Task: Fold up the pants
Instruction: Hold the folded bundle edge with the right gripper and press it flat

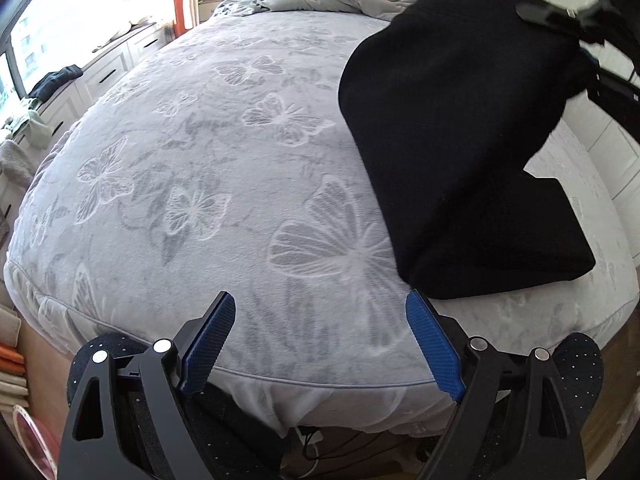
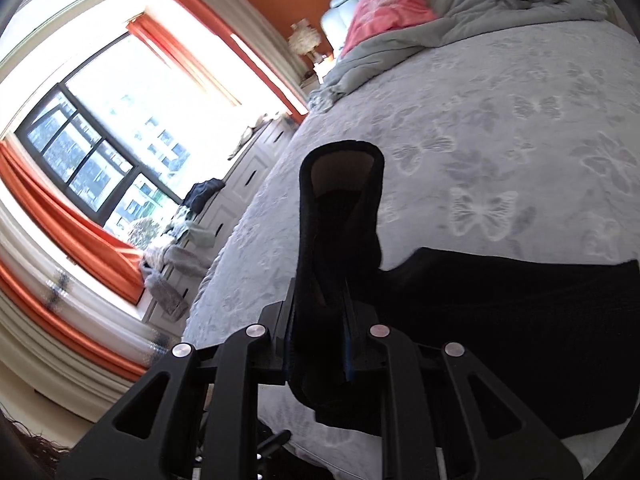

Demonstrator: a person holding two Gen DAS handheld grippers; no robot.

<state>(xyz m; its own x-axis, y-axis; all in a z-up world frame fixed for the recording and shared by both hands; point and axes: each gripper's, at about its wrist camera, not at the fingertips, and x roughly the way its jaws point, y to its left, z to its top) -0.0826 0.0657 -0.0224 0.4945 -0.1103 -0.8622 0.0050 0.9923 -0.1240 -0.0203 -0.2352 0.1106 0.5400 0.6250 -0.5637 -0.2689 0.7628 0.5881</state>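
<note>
The right gripper (image 2: 320, 320) is clamped on a fold of the black pants (image 2: 500, 320), the cloth pinched between its blue-edged pads and rising past the fingertips as a rounded loop that stands above the bed (image 2: 500, 128). The left gripper (image 1: 320, 340) holds nothing: its two blue pads (image 1: 210, 344) stand wide apart over the near edge of the bed, with only the butterfly-patterned cover between them. Seen from the left wrist, the pants (image 1: 460, 128) lie toward the near right corner of the bed, their lower part resting flat on the cover just beside the left gripper's right pad, while the upper part is lifted off the bed and stretched up toward the right gripper (image 1: 560, 14), which shows only as dark, blurred hardware at the cloth's top right edge. At the far end of the bed sit a crumpled grey blanket (image 2: 480, 4) and a pink pillow (image 2: 384, 4). Beyond the bed's left side runs a white row of drawers (image 1: 108, 68) with loose clothes (image 2: 184, 240) on top, under a bright window (image 2: 100, 152) framed by orange curtains (image 2: 72, 232).
</note>
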